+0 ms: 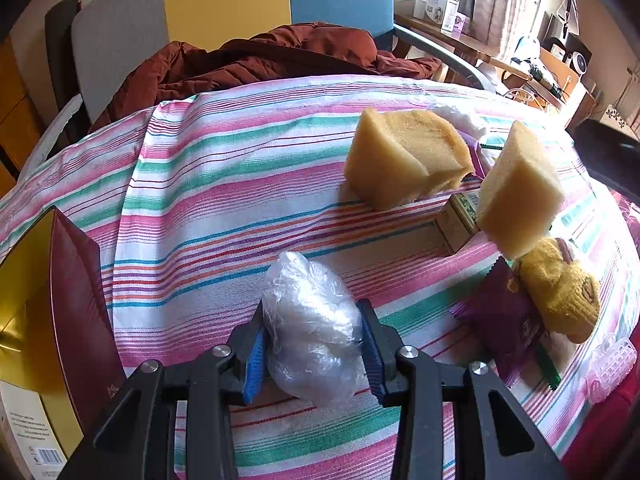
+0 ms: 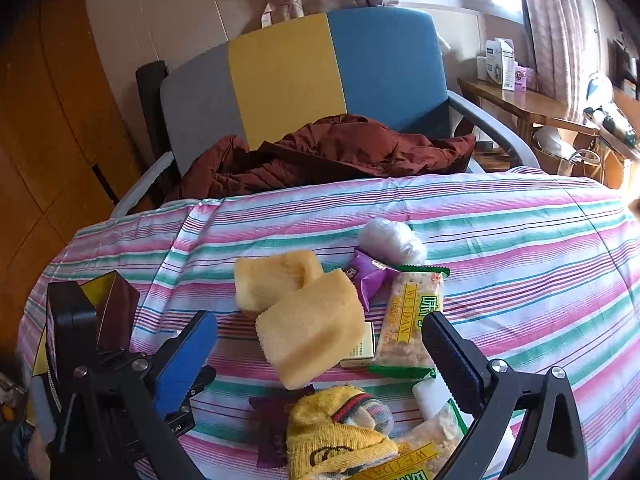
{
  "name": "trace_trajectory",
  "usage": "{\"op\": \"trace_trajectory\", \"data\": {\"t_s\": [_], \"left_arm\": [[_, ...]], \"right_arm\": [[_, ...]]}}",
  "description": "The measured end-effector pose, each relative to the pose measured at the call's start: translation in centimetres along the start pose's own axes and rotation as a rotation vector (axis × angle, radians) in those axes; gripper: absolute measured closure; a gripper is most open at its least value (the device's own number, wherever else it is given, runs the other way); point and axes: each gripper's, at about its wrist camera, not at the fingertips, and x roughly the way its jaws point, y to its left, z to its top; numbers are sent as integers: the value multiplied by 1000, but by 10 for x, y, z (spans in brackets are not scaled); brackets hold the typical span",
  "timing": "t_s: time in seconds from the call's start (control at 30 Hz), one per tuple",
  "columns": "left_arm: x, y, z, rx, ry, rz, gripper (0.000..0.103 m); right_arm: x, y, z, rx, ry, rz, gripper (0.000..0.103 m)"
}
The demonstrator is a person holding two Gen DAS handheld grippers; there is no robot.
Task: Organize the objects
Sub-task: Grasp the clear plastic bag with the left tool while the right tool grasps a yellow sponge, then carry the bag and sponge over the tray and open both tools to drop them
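Observation:
In the left wrist view, my left gripper (image 1: 316,344) is shut on a crumpled ball of clear plastic bag (image 1: 316,320), blue pads pressing both its sides, low over the striped cloth (image 1: 224,184). Two yellow sponges (image 1: 404,156) (image 1: 516,196) lie ahead to the right; the nearer one leans on a small box (image 1: 456,220). My right gripper (image 2: 318,322) stands open above the pile, gripping nothing. Under it are a sponge (image 2: 312,328), a yellow sock (image 2: 340,432), cracker packets (image 2: 412,316), a purple wrapper (image 2: 368,276) and another plastic ball (image 2: 392,240).
A gold and maroon box (image 1: 52,320) stands at the cloth's left edge. A dark purple wrapper (image 1: 504,320), a yellow sock (image 1: 564,292) and a pink plastic piece (image 1: 612,364) lie at the right. Behind the table is a chair (image 2: 288,80) holding a rust-red jacket (image 2: 332,152).

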Motion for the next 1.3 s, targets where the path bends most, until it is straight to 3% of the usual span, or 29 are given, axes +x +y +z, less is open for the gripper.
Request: {"op": "trace_trajectory", "data": {"t_s": [0.2,0.3,0.4,0.47,0.63,0.87,1.1,1.3], "left_arm": [[0,2,0,-13,-2,-9,65],[0,1,-1,-13,-6,-7,65],[-1,-1,-1,-6,-14,4,65],[-2,-2,-1,3,-18,8,66],[-17,2,-4,-17,-47,-47,67],[-69,16,-15,-53,-129,-116,67],[-120,50,-33,-116,-195,-91,67],[-154,94,-60,-191,-238,-33,67]], "right_arm": [[26,9,5,-63,66,1,0],[34,8,2,-83,92,-34,6],[40,3,1,-89,123,-32,40],[39,4,0,-99,125,-34,45],[26,-2,3,-76,78,-46,47],[1,-10,10,-20,-18,-28,47],[-11,11,9,-38,-43,54,47],[-30,51,8,-88,-55,112,47]]}}
